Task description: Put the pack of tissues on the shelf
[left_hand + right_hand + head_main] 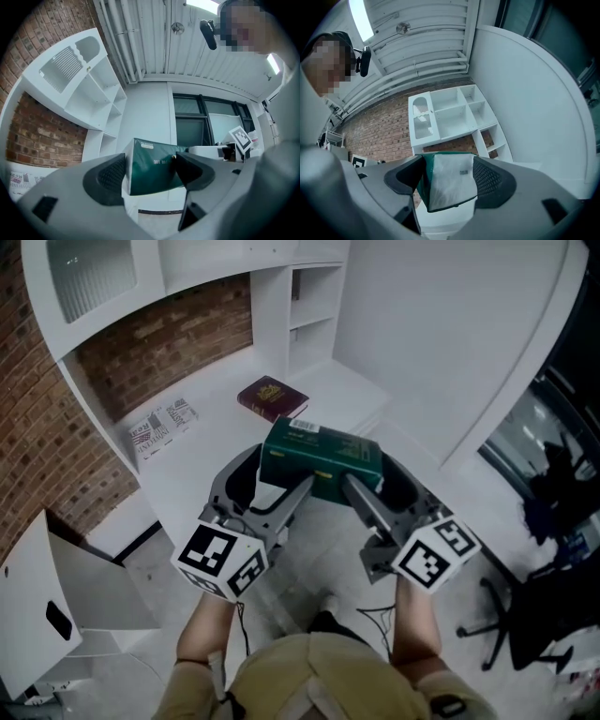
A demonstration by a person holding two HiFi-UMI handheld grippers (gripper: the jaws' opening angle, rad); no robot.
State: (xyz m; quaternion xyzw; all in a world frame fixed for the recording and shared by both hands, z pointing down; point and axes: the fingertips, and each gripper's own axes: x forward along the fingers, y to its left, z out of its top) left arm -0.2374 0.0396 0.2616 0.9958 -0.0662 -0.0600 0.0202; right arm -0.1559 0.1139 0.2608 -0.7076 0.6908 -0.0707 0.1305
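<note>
- Well left of the left claw (286,480), a rough red brick wall (37,418) stands behind small flat printed packets (161,426). The packets lie on a smooth white desk (211,456).
- The left claw is grey plastic with black ribbed pads, and its marker cube faces up. Its jaws pinch the left end of the pack (321,454), one pad on each long side. The bare left forearm (202,638) rises from below, and the claw slants forward and to the right.
- The pack is a box-shaped block in glossy dark green wrap, with a small white label on top and a pale crinkled end. It is carried between the two claws and is not on the shelf (314,306).
- Beyond the claws a dark red book (272,397) lies flat on the desk, apart from the pack. Farther off, the white shelf has square open compartments.
- The right claw (367,474) is built the same way. Its jaws clamp the pack's right end, with the pale end between the pads. The right forearm (417,624) rises from below, and the claw slants forward and to the left.
- Well right of the right claw stands a black chair (525,615).
</note>
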